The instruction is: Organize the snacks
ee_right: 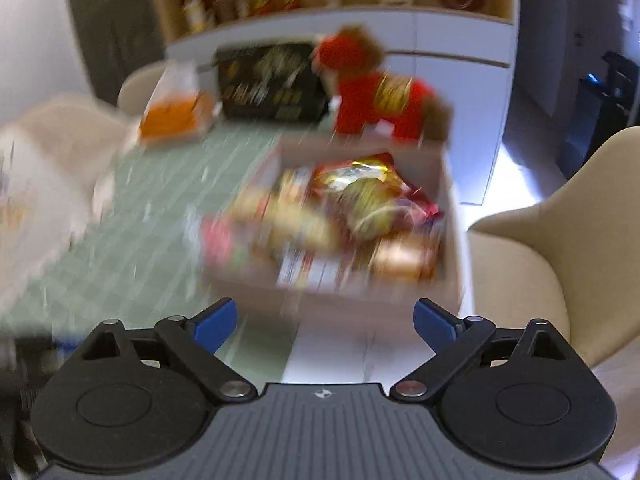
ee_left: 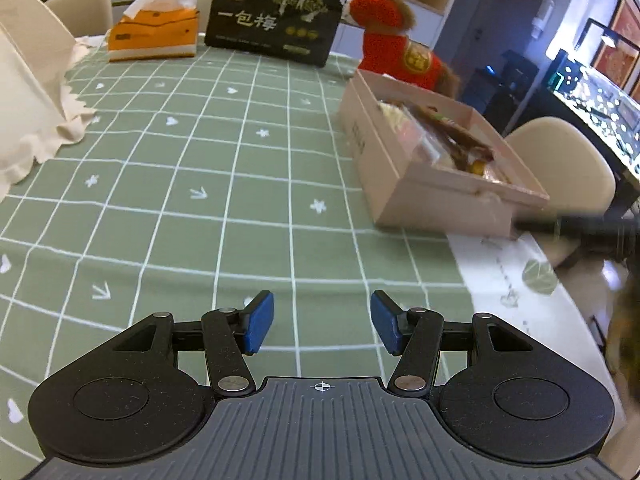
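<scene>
A pale pink cardboard box (ee_left: 404,168) stands on the right side of the green checked tablecloth (ee_left: 200,184); it holds several snack packets (ee_left: 452,140). In the blurred right wrist view the box (ee_right: 450,216) shows a red and gold packet (ee_right: 368,188) on top of other snacks. My left gripper (ee_left: 322,324) is open and empty, low over the cloth, left of and nearer than the box. My right gripper (ee_right: 324,324) is open and empty, just in front of the box's near wall.
At the table's far side stand an orange tissue box (ee_left: 154,34), a black plum snack bag (ee_left: 276,16) and a red plush toy (ee_left: 396,40). A white cloth (ee_left: 28,100) lies at left. Beige chairs (ee_right: 560,240) surround the table.
</scene>
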`<state>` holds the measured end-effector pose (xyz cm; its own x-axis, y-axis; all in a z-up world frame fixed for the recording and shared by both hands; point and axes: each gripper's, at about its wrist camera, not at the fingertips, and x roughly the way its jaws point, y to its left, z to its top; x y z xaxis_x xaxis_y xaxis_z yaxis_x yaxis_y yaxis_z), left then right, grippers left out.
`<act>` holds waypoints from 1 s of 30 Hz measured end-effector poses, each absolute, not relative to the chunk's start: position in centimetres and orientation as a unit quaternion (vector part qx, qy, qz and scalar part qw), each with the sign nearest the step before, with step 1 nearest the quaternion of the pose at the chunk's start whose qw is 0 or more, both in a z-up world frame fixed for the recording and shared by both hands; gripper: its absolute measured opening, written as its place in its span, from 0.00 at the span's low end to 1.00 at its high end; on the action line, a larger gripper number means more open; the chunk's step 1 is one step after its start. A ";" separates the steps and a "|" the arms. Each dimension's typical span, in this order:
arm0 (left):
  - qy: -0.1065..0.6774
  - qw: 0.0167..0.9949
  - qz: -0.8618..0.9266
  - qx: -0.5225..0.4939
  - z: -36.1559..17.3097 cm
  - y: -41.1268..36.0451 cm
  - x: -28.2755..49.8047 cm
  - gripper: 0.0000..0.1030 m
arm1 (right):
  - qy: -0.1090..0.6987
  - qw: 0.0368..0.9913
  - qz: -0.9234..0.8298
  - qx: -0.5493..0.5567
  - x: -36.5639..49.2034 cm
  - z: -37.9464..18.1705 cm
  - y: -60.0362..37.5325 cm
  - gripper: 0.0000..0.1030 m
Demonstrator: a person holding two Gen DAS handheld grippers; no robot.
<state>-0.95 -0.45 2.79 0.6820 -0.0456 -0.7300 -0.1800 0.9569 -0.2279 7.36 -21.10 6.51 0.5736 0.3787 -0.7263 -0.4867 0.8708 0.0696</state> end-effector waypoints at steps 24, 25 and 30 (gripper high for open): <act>0.317 0.947 0.047 -0.003 -0.3 -1.6 -1.5 0.58 | 0.345 0.928 0.137 -0.043 3.1 0.1 -15.8 1.00; 0.317 0.947 0.047 -0.005 -0.3 -1.6 -1.4 0.58 | 0.340 0.929 0.136 -0.042 3.0 0.0 -15.8 1.00; 0.317 0.947 0.047 -0.005 -0.2 -1.6 -1.4 0.58 | 0.333 0.933 0.127 -0.037 2.9 -0.1 -15.8 1.00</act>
<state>-1.44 -1.61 -0.24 0.7940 0.0860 -0.6018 -0.0919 0.9955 0.0210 2.90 -15.82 -0.10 0.7456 0.2115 -0.6320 -0.2611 0.9652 0.0150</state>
